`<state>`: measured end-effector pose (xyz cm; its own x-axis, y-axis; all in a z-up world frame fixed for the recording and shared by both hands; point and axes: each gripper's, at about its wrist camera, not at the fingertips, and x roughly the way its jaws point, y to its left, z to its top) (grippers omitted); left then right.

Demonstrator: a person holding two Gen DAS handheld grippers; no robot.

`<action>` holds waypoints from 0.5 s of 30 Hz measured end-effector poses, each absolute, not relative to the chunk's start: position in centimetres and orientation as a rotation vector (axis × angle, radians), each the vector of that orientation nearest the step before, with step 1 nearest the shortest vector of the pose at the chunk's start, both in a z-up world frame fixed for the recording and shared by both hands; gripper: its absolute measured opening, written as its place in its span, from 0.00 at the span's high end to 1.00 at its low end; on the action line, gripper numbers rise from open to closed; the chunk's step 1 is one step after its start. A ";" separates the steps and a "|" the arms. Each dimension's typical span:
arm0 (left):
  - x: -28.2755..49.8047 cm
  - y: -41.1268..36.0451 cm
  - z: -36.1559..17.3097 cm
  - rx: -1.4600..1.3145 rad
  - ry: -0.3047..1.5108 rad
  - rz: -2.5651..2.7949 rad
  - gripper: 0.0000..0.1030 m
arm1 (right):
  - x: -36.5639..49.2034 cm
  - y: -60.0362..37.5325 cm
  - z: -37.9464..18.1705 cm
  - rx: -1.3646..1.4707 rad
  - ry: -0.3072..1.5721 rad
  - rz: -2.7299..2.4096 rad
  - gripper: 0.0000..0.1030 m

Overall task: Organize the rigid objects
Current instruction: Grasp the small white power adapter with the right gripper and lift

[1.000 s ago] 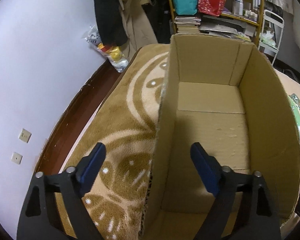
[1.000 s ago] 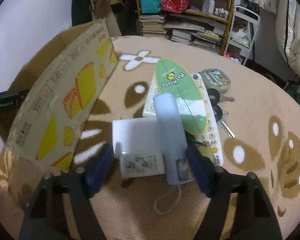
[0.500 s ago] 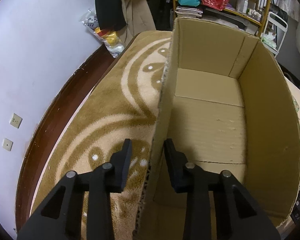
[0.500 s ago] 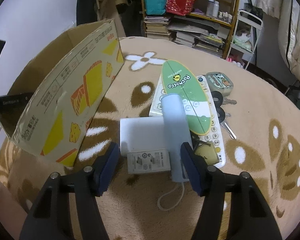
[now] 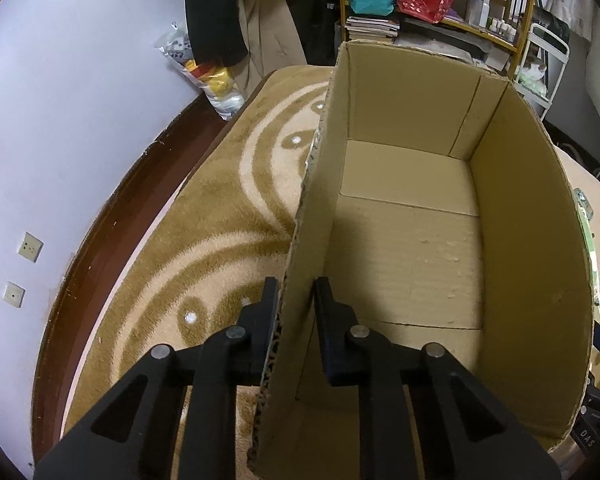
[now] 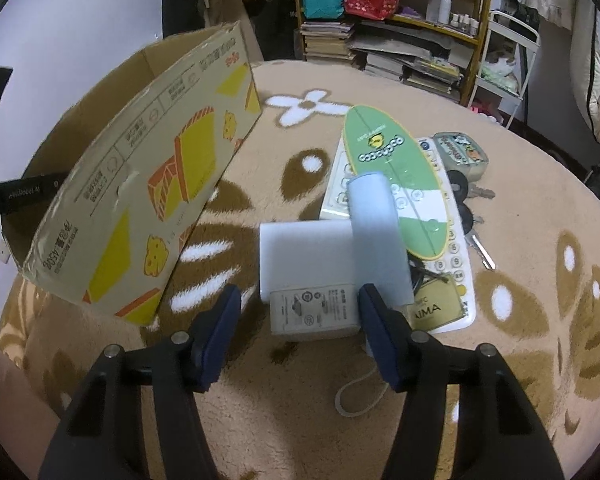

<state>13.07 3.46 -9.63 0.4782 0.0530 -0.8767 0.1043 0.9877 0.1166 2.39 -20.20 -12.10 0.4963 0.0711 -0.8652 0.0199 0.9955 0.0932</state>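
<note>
Clearly nothing is packed yet: the brown cardboard box [image 5: 412, 248] sits empty on the tan patterned carpet [image 6: 520, 208]. The left gripper [image 5: 296, 300] is clenched on the box's near wall. The right gripper [image 6: 298, 316] hangs with fingers spread around the white rectangular power adapter [image 6: 308, 268], beside the pale blue cylinder [image 6: 376, 236] and green oval case [image 6: 396, 168], all waiting.
</note>
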 end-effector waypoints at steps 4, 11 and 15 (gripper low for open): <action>13.1 3.4 -9.6 0.167 1.070 -0.031 0.84 | 2.8 -20.0 -12.8 0.092 1.071 0.013 0.42; 13.1 3.3 -9.5 0.170 1.072 -0.025 0.83 | 2.8 -19.9 -12.7 0.056 1.073 -0.012 0.53; 12.9 3.1 -9.5 0.184 1.071 -0.019 0.83 | 2.4 -19.3 -10.7 0.041 1.016 -0.017 0.54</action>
<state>12.89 3.10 -9.53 0.4810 0.0743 -0.8736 0.1045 0.9844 0.1413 2.43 -19.27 -10.75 0.5265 0.0043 -0.8502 0.0336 0.9991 0.0259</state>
